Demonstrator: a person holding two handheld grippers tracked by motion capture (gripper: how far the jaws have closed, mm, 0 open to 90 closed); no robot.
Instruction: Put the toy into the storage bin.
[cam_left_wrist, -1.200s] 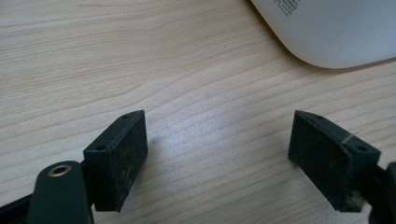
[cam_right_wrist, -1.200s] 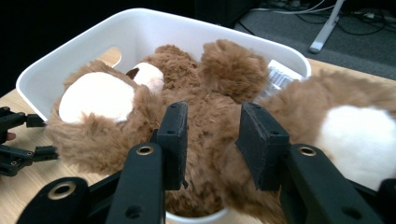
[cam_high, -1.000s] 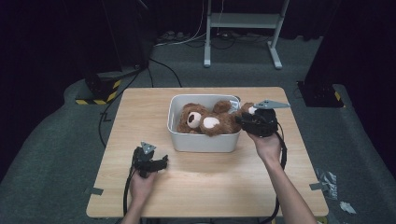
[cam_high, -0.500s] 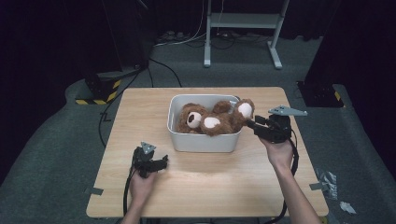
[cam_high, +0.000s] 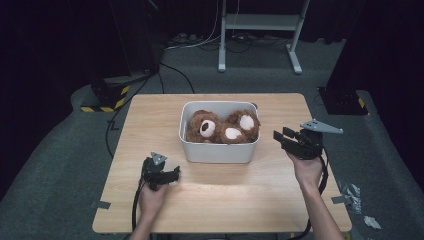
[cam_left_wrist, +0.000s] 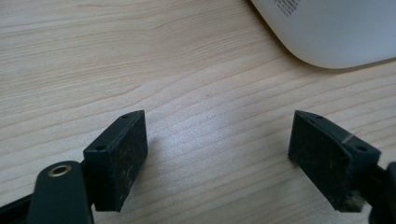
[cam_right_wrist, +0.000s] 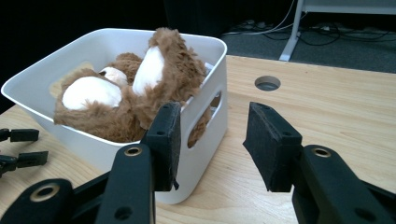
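Dark studio floor with cables surrounds a light wooden table (cam_high: 150, 115). White bin (cam_high: 220, 150) sits mid-table, slightly toward the far edge, with a brown plush bear (cam_high: 222, 127) stuffed inside, cream paw pads facing up. Right gripper (cam_high: 280, 137) hangs just right of the bin, apart from it, jaws pointing left at the bin's right wall; jaws stand apart with nothing between them and have just been opening. In the right gripper view the bin's side wall with its handle slot (cam_right_wrist: 205, 121) lies straight ahead, the bear's leg (cam_right_wrist: 159, 70) poking up over the rim just above it. Left gripper (cam_high: 172, 174) rests low on the table at the near left, near the bin's front wall, jaws wide apart and empty over bare wood, the bin's corner (cam_left_wrist: 336, 32) ahead to its right. Key relation: bear lies left of the right gripper, long axis running left-right along the bin; right hand is nearer the protruding leg, so any further tucking likely falls to it.
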